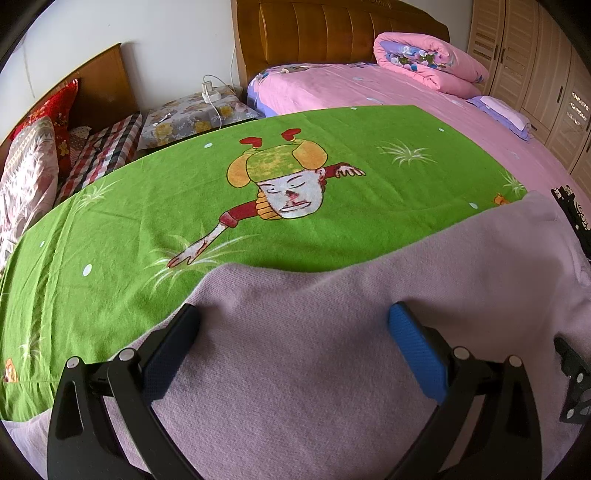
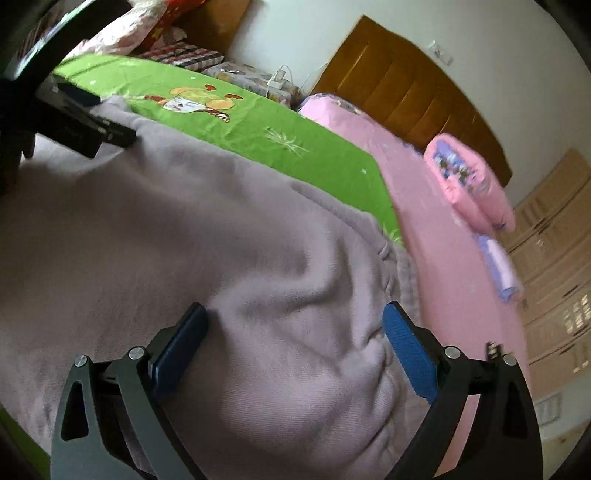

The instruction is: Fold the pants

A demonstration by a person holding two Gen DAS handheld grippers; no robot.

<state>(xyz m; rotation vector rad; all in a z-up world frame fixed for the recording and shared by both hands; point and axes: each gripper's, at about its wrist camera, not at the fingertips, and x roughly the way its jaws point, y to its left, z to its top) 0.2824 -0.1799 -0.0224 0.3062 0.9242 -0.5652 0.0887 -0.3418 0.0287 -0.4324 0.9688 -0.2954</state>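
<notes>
Both the left gripper (image 1: 293,314) and right gripper (image 2: 295,314), spread wide and empty, should be closed squarely on the pants (image 1: 314,369) edge before lifting

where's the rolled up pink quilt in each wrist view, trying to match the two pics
Left wrist view: the rolled pink quilt lies at the top right, on the pink bed below the wooden headboard.
Right wrist view: the quilt sits right of centre, tilted, on the same pink bed.
Shared landmark: the cartoon figure on the green sheet, left of the quilt in both views.
</notes>
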